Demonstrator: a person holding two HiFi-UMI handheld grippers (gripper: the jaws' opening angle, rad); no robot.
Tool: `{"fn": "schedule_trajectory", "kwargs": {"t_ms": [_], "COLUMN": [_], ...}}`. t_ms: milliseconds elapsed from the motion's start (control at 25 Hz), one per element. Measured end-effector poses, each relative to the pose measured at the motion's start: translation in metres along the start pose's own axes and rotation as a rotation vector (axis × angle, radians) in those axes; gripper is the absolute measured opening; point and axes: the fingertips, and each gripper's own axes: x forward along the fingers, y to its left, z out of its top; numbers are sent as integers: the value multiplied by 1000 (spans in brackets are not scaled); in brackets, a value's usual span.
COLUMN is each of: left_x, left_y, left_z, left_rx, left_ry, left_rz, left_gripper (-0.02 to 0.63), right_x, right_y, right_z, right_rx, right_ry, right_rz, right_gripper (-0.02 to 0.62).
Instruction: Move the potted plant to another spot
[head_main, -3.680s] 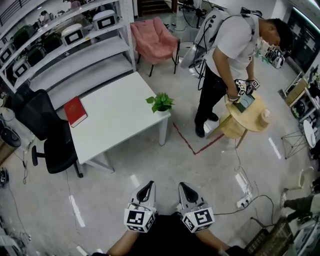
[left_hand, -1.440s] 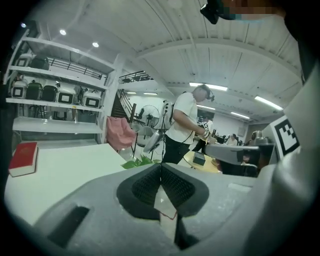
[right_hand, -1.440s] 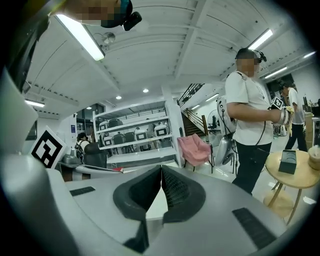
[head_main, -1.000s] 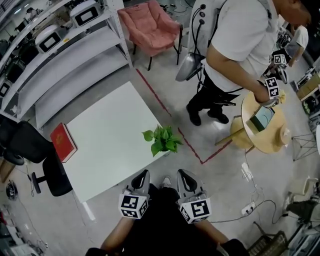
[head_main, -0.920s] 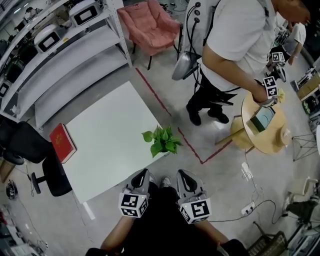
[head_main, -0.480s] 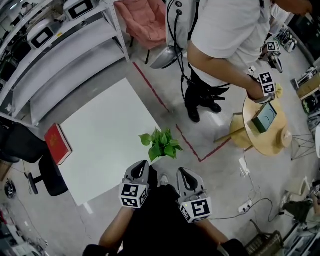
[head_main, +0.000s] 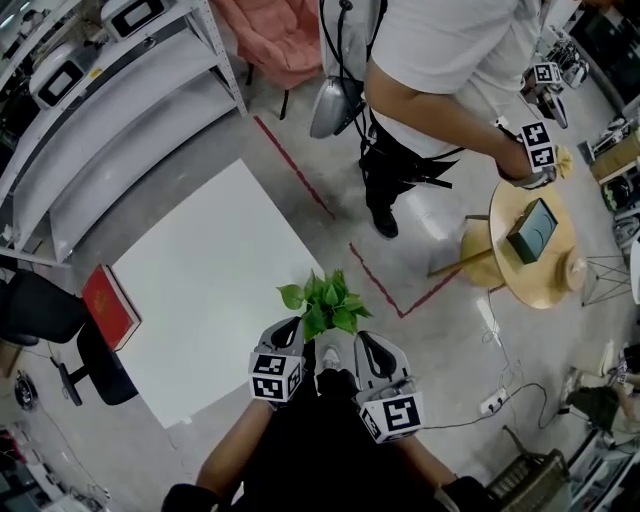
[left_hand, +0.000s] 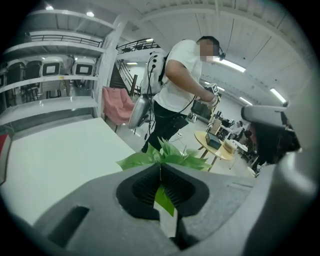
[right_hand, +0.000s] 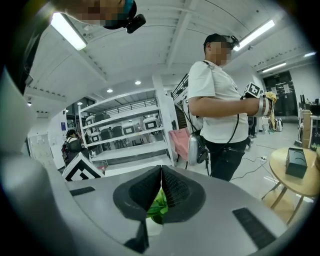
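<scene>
Lining up on the potted plant (head_main: 322, 300), perched right on the near corner of the white table (head_main: 200, 290). Need to part both sets of jaws first, then come in low under the leaves and bracket the pot from either side of that table corner, squeezing evenly so as not to tip it off the edge. Holding the left gripper (head_main: 288, 330) and right gripper (head_main: 366, 342) side by side just off the table's corner, angled downward, each pinched fully together on nothing, with only foliage beyond the tips.
</scene>
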Motion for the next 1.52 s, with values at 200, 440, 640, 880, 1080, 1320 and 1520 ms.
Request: {"fn": "schedule_trajectory", "kwargs": {"t_ms": [200, 440, 640, 880, 1080, 1320, 1520], "left_x": [25, 45, 54, 62, 66, 74, 82], "left_y": [12, 19, 24, 24, 28, 28, 26], "left_z": [-12, -26, -32, -39, -40, -40, -42], "left_rx": [-29, -44, -62, -91, -132, -119, -99], "left_ry": [96, 184, 214, 244, 253, 269, 294], "left_rz": [-43, -62, -61, -54, -58, -61, -63], "left_gripper": [20, 21, 22, 112, 114, 114, 114], "right_x": [23, 37, 43, 40, 41, 39, 34], "right_y": [-6, -12, -11, -16, -18, -20, -24], "right_z": [2, -2, -8, -14, -12, -14, -15], "right_rx": [6, 23, 30, 34, 35, 40, 42], "right_ry": [15, 27, 42, 44, 43, 35, 32], "right_rz": [-26, -48, -45, -43, -51, -57, -64], "right_gripper": [12, 12, 12, 12, 12, 12, 12]}}
